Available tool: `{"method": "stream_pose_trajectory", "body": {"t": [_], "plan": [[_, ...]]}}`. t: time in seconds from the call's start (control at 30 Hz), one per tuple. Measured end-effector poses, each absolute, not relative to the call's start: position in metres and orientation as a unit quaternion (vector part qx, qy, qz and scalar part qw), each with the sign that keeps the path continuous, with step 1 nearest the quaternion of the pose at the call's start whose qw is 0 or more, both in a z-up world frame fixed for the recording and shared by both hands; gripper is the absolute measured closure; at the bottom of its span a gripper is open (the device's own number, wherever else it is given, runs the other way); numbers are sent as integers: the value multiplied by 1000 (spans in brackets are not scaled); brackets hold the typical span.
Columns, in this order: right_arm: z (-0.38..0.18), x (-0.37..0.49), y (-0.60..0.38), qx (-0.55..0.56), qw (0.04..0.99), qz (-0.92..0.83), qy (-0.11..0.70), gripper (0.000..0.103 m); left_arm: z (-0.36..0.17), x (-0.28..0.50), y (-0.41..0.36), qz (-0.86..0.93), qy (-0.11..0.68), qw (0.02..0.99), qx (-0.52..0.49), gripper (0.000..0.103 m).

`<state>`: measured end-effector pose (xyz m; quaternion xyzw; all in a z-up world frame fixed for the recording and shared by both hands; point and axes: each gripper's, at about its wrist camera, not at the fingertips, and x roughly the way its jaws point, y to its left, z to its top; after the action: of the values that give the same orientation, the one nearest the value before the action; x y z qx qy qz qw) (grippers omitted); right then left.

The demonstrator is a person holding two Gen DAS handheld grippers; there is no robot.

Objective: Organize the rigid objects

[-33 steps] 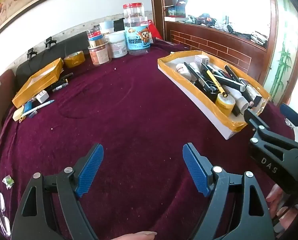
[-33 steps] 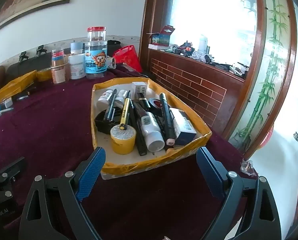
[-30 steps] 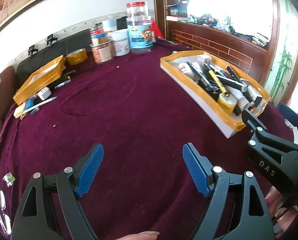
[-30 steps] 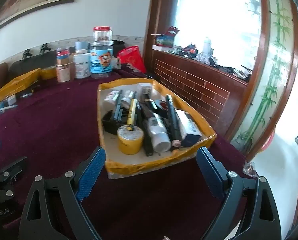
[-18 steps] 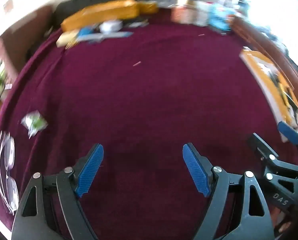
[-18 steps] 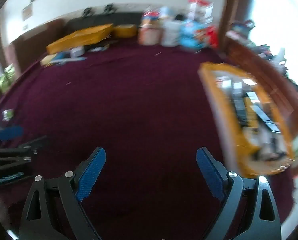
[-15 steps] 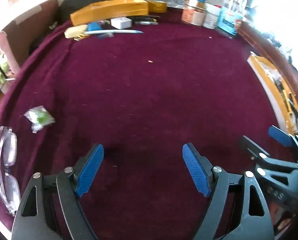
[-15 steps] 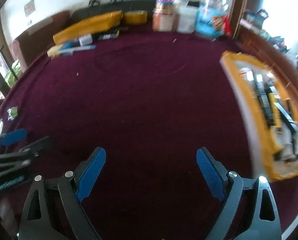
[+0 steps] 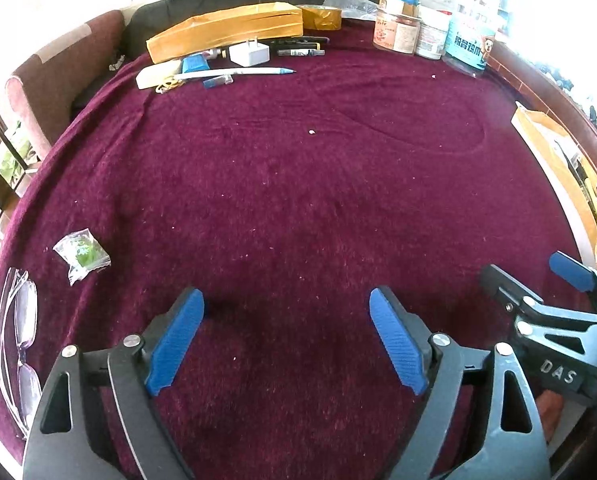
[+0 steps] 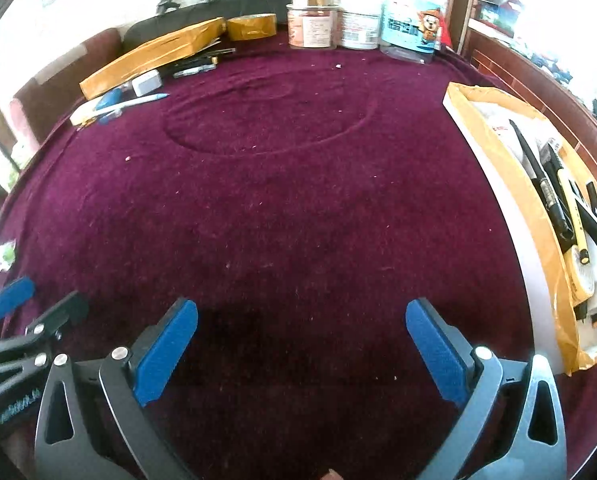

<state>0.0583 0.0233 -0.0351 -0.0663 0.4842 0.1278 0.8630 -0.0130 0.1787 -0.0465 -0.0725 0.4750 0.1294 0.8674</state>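
Left claw [image 9: 286,334] held low over the maroon table [image 9: 298,200], aimed at the far edge, blue pads spread wide, nothing between them. Right claw [image 10: 301,342] likewise low and level just beside it, gaping wide, gripping nothing.

At the far left edge: one flat yellow tray [image 9: 226,28], seen edge-on. In front of it, loose on the cloth: one white charger plug [image 9: 249,54], one white pen [image 9: 234,73] lying crosswise, one white block [image 9: 158,75], two dark markers [image 9: 298,46], a small blue piece [image 9: 217,81]. One yellow tape roll [image 9: 321,17] beside the tray. Several jars [image 10: 354,16] grouped at the far edge; exact count unclear.

At the right: one yellow-rimmed tray [image 10: 498,152] heaped with pens, tools and tape, too jumbled to count.

Near left: one small clear packet [image 9: 81,254], one pair of glasses [image 9: 18,344].
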Motion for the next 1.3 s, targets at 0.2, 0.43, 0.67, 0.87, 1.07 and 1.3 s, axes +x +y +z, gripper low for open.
{"method": "stream_pose_trajectory", "body": {"t": [0.2, 0.43, 0.67, 0.87, 1.07, 1.3], "plan": [[-36, 58, 23, -72, 863, 135, 481, 1, -47, -9, 175, 124, 480, 865, -73, 9], [-39, 57, 21, -72, 864, 137, 479, 1, -48, -9, 173, 126, 478, 866, -78, 8], [-39, 57, 21, -72, 864, 137, 479, 1, -47, -9, 171, 129, 478, 865, -79, 8], [-39, 57, 21, -72, 864, 138, 479, 1, -47, -9, 170, 130, 473, 868, -81, 7], [-39, 57, 20, -72, 864, 138, 479, 1, -46, -9, 169, 126, 474, 868, -81, 6], [-40, 57, 20, -72, 864, 138, 479, 1, -46, -8, 170, 124, 475, 867, -82, 5]]}}
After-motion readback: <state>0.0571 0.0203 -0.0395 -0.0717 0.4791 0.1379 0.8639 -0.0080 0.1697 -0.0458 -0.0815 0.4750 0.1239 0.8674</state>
